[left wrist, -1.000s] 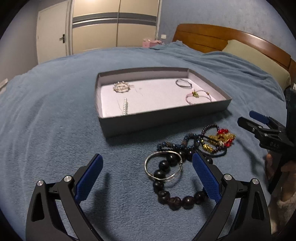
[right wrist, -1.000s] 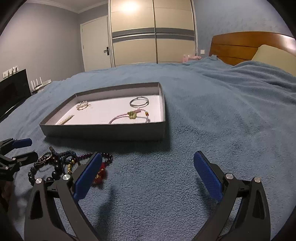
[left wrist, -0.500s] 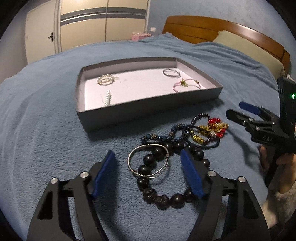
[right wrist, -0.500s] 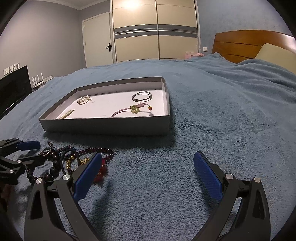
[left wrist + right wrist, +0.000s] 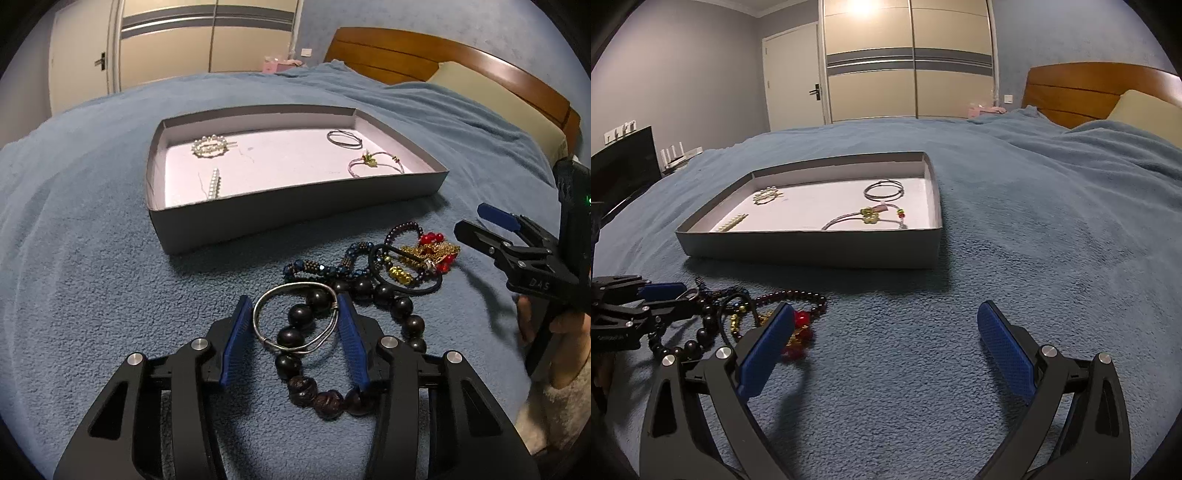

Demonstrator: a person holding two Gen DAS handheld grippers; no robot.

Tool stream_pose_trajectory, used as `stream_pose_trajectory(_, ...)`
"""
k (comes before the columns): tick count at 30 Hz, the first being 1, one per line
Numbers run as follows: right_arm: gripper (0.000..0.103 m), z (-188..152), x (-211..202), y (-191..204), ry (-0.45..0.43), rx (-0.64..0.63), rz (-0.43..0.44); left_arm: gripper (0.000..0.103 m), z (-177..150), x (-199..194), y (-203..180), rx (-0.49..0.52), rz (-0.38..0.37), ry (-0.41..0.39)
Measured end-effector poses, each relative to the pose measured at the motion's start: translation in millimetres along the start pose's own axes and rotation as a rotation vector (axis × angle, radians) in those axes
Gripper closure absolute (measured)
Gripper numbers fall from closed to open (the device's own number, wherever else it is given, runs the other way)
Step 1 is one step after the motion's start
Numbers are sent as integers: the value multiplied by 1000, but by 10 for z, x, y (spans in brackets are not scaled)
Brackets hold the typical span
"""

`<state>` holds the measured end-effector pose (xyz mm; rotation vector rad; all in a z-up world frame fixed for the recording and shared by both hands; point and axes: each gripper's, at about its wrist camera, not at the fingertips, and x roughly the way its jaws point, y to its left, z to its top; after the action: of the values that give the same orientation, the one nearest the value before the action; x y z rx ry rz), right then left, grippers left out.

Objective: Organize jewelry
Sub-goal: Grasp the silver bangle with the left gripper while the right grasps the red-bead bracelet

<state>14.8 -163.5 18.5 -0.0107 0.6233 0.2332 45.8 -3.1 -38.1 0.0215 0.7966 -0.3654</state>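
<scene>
The silver wire bangle (image 5: 295, 319) lay flat on the blue blanket (image 5: 92, 277) of the bed, in front of the grey tray (image 5: 295, 206) and on top of a strand of large dark beads (image 5: 402, 306). Its oval ran slightly wider across the left wrist view than deep, with the wire-wrapped joints at its near-left and right sides. The left claw (image 5: 293, 328) straddled it, the blue pads (image 5: 236, 332) narrowed to either side of the ring; the right pad touched the wire, while contact on the left could not be made out, so a firm grip could not be told.

Just beyond the bangle sat the rest of the tangled pile: a dark blue beaded bracelet (image 5: 325, 267), a black hair tie (image 5: 406, 273), and a gold chain with red beads (image 5: 432, 254). Inside the tray lay a pearl oval clip (image 5: 209, 147), a pearl bar clip (image 5: 213, 182) lying with its long axis front to back, thin wire hoops (image 5: 344, 139) and a pink cord bracelet (image 5: 375, 164).

The right claw (image 5: 884, 345) hovered low over bare blanket right of the pile, its pads spread wide and holding nothing.
</scene>
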Motion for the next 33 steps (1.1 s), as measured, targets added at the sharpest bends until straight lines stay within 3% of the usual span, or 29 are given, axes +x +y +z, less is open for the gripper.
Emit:
stream_pose_trajectory(3, 7, -6, -12, 41, 7, -9, 27, 54, 15, -70, -38, 22, 20, -33)
stream_pose_trajectory(8, 32, -25, -13, 134, 27, -38, 71, 54, 49, -200, -79, 57, 88, -96)
stream_pose_trajectory(13, 56, -55, 4, 266, 49, -103, 94, 54, 54, -191, -61, 60, 96, -91)
stream_pose_trajectory(19, 64, -88, 37, 326, 80, -123, 131, 54, 45, -175, -73, 72, 96, -86)
stream_pose_trajectory(21, 70, -96, 55, 326, 92, -119, 144, 54, 37, -166, -76, 72, 96, -83)
stream_pose_trajectory(23, 84, -103, 63, 334, 108, -118, 177, 54, 34, -164, -78, 73, 95, -83)
stream_pose_trajectory(25, 86, -114, 49, 367, 107, -135, 182, 54, 31, -164, -79, 74, 94, -83)
stream_pose_trajectory(26, 93, -116, 33, 383, 99, -150, 175, 54, 30, -164, -77, 73, 95, -83)
stream_pose_trajectory(33, 96, -40, -172, 372, 0, -165, 154, 54, 29, -173, -71, 66, 93, -86)
